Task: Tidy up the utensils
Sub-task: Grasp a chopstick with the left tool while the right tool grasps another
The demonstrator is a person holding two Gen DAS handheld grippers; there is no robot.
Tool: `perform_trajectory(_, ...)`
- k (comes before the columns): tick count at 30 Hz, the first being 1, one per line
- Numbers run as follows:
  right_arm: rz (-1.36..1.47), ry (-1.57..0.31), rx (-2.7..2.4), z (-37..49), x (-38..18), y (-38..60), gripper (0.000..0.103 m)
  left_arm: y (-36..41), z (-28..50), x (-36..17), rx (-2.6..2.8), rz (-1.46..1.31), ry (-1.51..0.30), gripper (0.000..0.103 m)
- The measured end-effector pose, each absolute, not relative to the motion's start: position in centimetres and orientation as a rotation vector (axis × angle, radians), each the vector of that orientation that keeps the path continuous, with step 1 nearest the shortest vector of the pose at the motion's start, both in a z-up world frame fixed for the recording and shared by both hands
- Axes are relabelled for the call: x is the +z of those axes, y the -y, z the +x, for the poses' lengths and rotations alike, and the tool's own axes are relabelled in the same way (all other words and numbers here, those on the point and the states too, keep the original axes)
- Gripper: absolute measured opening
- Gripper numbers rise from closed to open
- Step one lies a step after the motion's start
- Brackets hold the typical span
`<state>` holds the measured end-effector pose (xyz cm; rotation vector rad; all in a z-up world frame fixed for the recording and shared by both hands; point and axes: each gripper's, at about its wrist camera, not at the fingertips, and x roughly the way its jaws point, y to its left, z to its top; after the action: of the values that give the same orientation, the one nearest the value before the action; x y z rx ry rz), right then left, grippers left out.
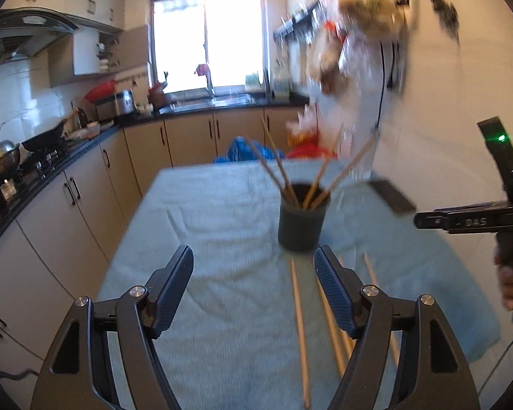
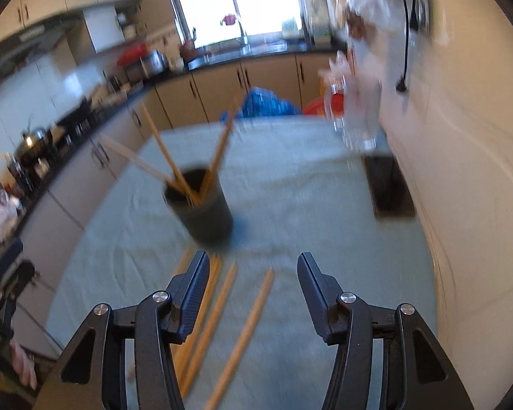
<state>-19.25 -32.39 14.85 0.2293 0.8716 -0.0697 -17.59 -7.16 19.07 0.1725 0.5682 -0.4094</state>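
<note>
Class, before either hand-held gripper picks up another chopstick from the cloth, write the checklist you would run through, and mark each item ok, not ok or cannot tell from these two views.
1. Left hand-held gripper open, nothing between its fingers: ok.
2. Right hand-held gripper open, nothing gripped: ok.
3. Dark cup upright on the cloth: ok.
4. Loose chopsticks lying flat near the grippers: ok.
5. Room left in the cup beside the chopsticks already standing in it: ok.
6. Exact count of loose chopsticks: cannot tell, blurred and partly hidden.

Matt wooden chopsticks (image 2: 246, 328), dark matt holder (image 1: 301, 222), soft pale-green woven cloth (image 1: 222, 239)
</note>
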Motion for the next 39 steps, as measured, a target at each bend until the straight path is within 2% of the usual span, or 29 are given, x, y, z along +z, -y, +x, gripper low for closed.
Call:
perform_trajectory(6, 0.287, -1.013, -0.043, -20.0, 8.7, 33.0, 0.058, 9.6, -15.6, 13.4, -0.477, 0.236, -0.735, 0.072)
perform_trajectory(8, 0.297, -1.039, -0.020, -19.6, 7.1, 32.4, 0.055, 10.6, -14.8, 11.7, -0.495, 0.250, -0.803, 0.071)
perform_trajectory(10, 0.297, -1.053, 0.001, -19.2, 6.0, 31.7, 0.051, 11.9, -13.8, 10.1, -0.519, 0.263, -0.864, 0.064)
perform_trajectory(14, 0.265, -1.077, 0.004, -17.5, 4.6, 30.6, 0.048, 14.4, -12.2, 7.9, -0.538, 0.313, -0.924, 0.057)
perform_trajectory(17, 0.250, -1.092, -0.007, -16.6, 3.9, 29.9, 0.041, 16.0, -11.2, 6.7, -0.536, 0.348, -0.972, 0.042)
perform_trajectory(19, 0.238, -1.100, -0.024, -16.0, 3.5, 29.6, 0.038, 16.4, -10.6, 6.0, -0.530, 0.353, -1.001, 0.022)
perform_trajectory(21, 0.213, -1.089, -0.038, -15.5, 3.4, 29.3, 0.036, 16.4, -10.0, 5.4, -0.509, 0.336, -1.034, 0.009)
perform_trajectory(22, 0.199, -1.087, -0.044, -15.3, 3.4, 29.2, 0.033, 16.2, -9.9, 5.4, -0.497, 0.319, -1.027, 0.007)
perform_trajectory(25, 0.140, -1.083, -0.065, -15.1, 3.3, 28.8, 0.014, 15.2, -9.6, 5.4, -0.478, 0.245, -1.053, 0.007)
perform_trajectory(29, 0.130, -1.115, -0.048, -15.7, 3.4, 29.6, 0.008, 12.8, -10.2, 5.4, -0.456, 0.119, -1.129, 0.007)
perform_trajectory(32, 0.103, -1.148, -0.054, -16.8, 3.4, 30.8, 0.008, 12.1, -10.6, 5.5, -0.449, 0.108, -1.183, 0.007)
perform_trajectory(33, 0.102, -1.155, -0.050, -17.0, 3.4, 31.1, 0.009, 12.0, -10.6, 5.5, -0.469, 0.105, -1.203, 0.010)
perform_trajectory(36, 0.151, -1.181, -0.031, -17.3, 3.3, 32.4, 0.009, 12.0, -10.0, 5.5, -0.503, 0.065, -1.235, 0.031)
perform_trajectory(39, 0.191, -1.207, -0.026, -17.0, 3.3, 32.9, 0.009, 12.7, -9.3, 5.5, -0.485, 0.093, -1.225, 0.033)
